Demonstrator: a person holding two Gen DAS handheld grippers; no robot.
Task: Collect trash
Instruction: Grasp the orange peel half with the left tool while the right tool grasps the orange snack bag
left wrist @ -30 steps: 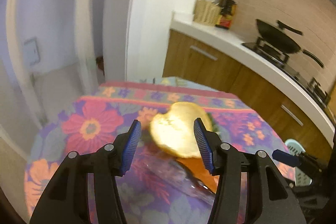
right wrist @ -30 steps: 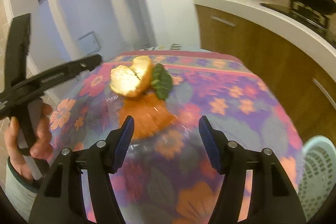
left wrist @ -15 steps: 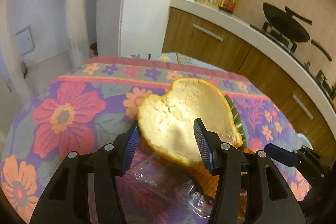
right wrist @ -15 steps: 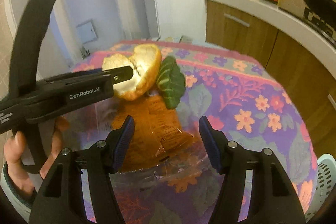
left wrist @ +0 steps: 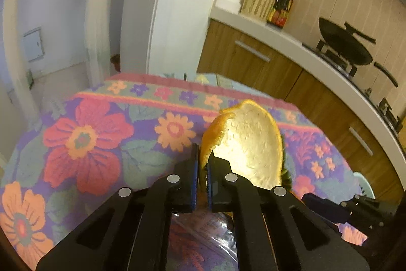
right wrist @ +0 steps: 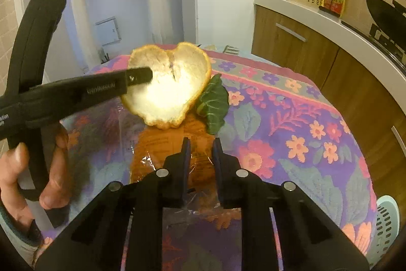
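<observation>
The orange peel stands on edge over the flowered tablecloth, its rim clamped between the jaws of the left gripper. Just beside it lie a green leaf and an orange plastic wrapper. The right gripper is closing its jaws on the wrapper, seemingly pinching its crinkled film. A pale blue basket sits beyond the counter's edge.

We're in a home kitchen: a white counter runs over wooden cabinet doors. On it, a black wok sits on the gas stove, with sauce bottles and a woven basket at its far end. Below the counter, a floral tablecloth.
</observation>
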